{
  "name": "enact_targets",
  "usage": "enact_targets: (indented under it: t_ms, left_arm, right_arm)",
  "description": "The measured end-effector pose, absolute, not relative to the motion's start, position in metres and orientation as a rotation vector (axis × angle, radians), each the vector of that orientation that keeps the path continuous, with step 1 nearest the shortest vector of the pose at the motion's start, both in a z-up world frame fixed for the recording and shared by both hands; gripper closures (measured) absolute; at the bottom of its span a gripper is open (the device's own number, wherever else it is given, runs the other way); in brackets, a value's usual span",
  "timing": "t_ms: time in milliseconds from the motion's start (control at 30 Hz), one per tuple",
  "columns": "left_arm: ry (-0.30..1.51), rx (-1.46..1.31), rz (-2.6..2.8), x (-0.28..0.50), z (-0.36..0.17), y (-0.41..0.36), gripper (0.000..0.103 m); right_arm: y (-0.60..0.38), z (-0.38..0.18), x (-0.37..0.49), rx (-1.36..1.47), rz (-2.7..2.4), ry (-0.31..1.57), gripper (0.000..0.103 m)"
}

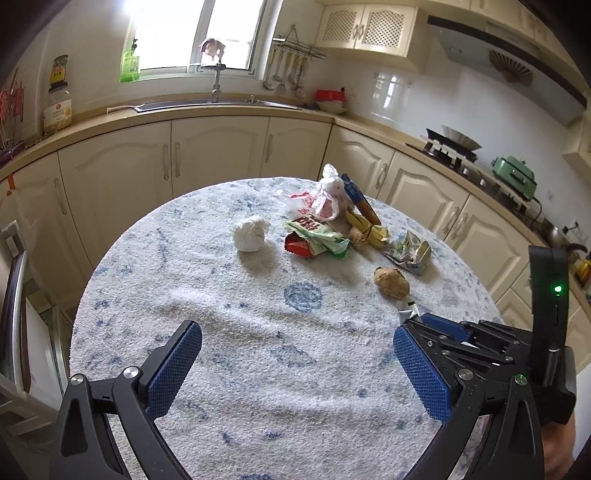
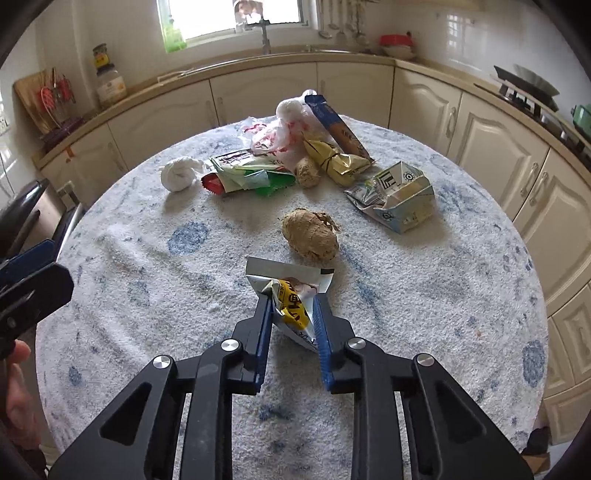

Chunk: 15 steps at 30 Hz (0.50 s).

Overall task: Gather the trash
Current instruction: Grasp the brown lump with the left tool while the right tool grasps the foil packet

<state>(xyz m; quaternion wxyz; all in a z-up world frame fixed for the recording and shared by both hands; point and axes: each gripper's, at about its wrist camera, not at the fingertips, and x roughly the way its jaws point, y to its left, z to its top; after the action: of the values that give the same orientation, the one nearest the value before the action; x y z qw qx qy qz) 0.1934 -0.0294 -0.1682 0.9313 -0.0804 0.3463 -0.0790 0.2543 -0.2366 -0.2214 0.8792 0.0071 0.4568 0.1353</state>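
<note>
On the round table [image 2: 461, 295], the right claw [image 2: 291, 306] pinches a crumpled wrapper [image 2: 291, 291].

A round table [image 1: 229, 295] under a white, blue-flecked cloth stood in a kitchen. Cream cabinets [image 1: 218, 147] curved beneath a tan counter with a sink [image 1: 218, 105]. Daylight entered through a window [image 1: 195, 33]. A stove [image 1: 448, 153] sat at the right, below a range hood [image 1: 509, 66].

Two black hand-held tools with blue pads

The left tool [image 1: 297, 354] and right tool [image 2: 291, 321] share black linkage arms, silver round screws at the pivots and blue, fine-gridded pads [image 1: 173, 365]; a green light [image 1: 557, 288] glows on the right tool's body.
</note>
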Motion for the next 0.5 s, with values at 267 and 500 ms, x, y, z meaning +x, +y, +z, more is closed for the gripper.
enact_targets:
  t_ms: [267, 500]
  left_arm:
    - [0.71, -0.112, -0.181, 0.215, -0.17, -0.056, 0.001]
    - [0.726, -0.081, -0.207, 0.245, -0.173, -0.081, 0.001]
  right_arm:
    - [-0.257, -0.208, 0.243, 0.093, 0.277, 0.917, 0.092]
    - [-0.284, -0.2, 0.238, 0.162, 0.268, 0.883, 0.092]
